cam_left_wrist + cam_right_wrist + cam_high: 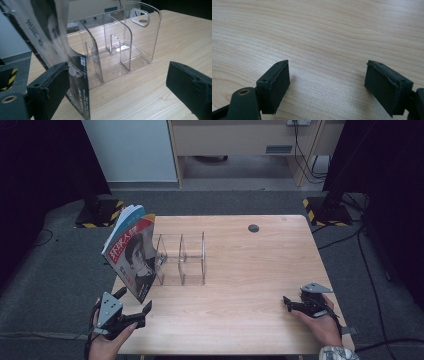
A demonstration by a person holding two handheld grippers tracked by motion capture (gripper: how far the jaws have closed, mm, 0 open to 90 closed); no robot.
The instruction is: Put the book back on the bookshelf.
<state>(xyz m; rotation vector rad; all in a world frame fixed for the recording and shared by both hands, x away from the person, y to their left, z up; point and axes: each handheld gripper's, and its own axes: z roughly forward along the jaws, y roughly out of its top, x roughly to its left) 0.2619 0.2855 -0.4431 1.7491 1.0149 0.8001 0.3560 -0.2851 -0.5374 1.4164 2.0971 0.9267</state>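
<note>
Leaning at the table's (pixel 260 270) near-left edge, the magazine (pixel 131 252) rests against the clear plastic file rack (pixel 182 257). To slot it well, I judge the left gripper (pixel 131 312), jaws spread just beside its lower corner, should pinch that edge squarely. Resting near right, the right gripper (pixel 295 304) is spread, holding nothing. Grey carpet (pixel 50 285) surrounds the table; beyond it stands a cabinet (pixel 240 140).

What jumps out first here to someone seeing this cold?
The magazine with a face on its cover, standing tilted at the table's left edge against the clear acrylic file rack. The left gripper sits just below it, jaws open, one pad close beside the cover's lower corner. The right gripper rests open on bare wood near the table's right front corner.
</note>
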